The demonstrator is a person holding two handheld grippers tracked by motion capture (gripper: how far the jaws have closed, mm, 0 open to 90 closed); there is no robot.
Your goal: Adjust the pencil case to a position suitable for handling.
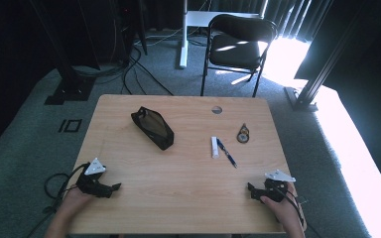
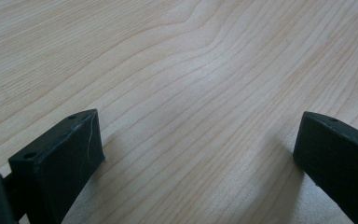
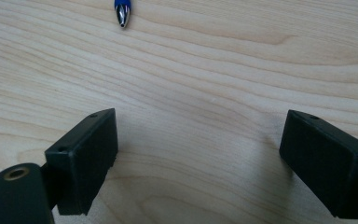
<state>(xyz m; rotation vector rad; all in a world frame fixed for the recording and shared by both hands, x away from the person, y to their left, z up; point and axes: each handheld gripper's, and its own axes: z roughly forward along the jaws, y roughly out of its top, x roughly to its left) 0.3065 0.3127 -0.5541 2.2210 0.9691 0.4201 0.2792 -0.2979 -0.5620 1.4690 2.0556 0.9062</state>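
Light wood-grain rectangular tabletop (image 1: 188, 198), seen from above. A person's hands come in at the near edge, one gripper in each.

Left gripper (image 1: 113, 188): resting low at the near left of the tabletop, grey three-cornered plate on top, black cable looping off the left edge. In the left gripper view its two black jaws stand wide apart, bare wood grain between them, nothing held.

Right gripper (image 1: 250, 191): near right corner, held in the person's hand, grey plate on top. Jaws wide apart in the right gripper view, nothing between them but wood. The silver tip of a blue pen (image 3: 122, 11) shows at the top edge of that view, well ahead of the jaws.

On the tabletop, from the high view:
- black soft zip pouch (image 1: 152, 127), lying at a slant, left of centre, far half.
- small white tube-shaped object (image 1: 214, 147), right of centre; what it is cannot be told.
- the blue pen just beside it on the right, at a slant, close to it; touching or not cannot be told.
- small round dark object (image 1: 243, 134) with a pale face, farther right, apart from the pen.
- round grey cable hole (image 1: 217, 109) near the far edge.

Beyond the tabletop: black folding chair (image 1: 238, 42) on grey carpet, cables on the floor, bright sunlight at right.
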